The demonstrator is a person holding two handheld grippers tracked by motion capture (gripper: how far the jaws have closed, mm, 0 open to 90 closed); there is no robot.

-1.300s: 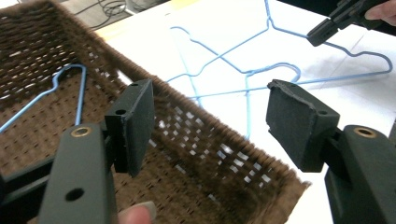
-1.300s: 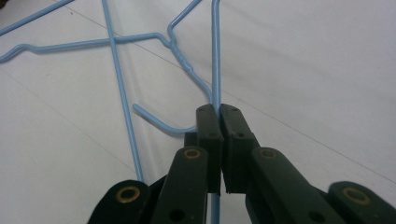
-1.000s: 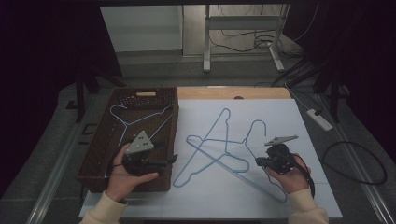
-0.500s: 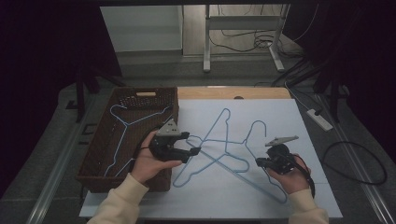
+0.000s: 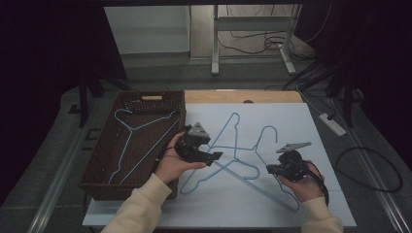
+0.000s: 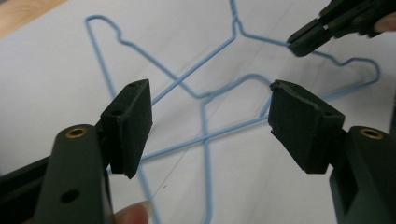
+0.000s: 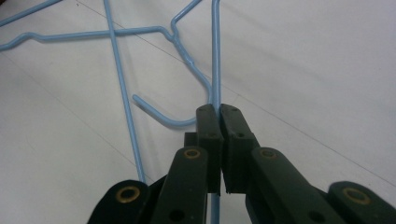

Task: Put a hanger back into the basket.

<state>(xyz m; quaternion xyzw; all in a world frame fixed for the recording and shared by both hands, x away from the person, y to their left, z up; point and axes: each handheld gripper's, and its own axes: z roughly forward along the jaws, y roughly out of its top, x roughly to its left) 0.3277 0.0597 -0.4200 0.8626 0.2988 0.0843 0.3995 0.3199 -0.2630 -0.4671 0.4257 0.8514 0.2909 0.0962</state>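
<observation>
Two blue wire hangers (image 5: 236, 162) lie crossed on the white sheet (image 5: 320, 194). My left gripper (image 5: 216, 156) hovers at their left side, just right of the basket. Its jaws stand wide open (image 6: 210, 116) with the crossed wires (image 6: 205, 100) on the sheet beyond them and nothing between the pads. My right gripper (image 5: 270, 169) is low on the sheet at the right, shut (image 7: 218, 112) on a straight wire of one blue hanger (image 7: 215, 56). A hanger hook (image 7: 159, 116) curls just left of its jaws. The right gripper's tips (image 6: 322, 28) show at the top right of the left gripper view.
A brown woven basket (image 5: 153, 99) stands at the table's left with a third blue hanger (image 5: 128, 131) lying in it. A bare wooden strip (image 5: 272, 96) runs behind the sheet. Cables and a power strip (image 5: 333, 124) lie on the floor at the right.
My left gripper has moved right, from over the basket's near corner to over the crossed hangers. The right gripper has stayed where it was, still shut on the wire.
</observation>
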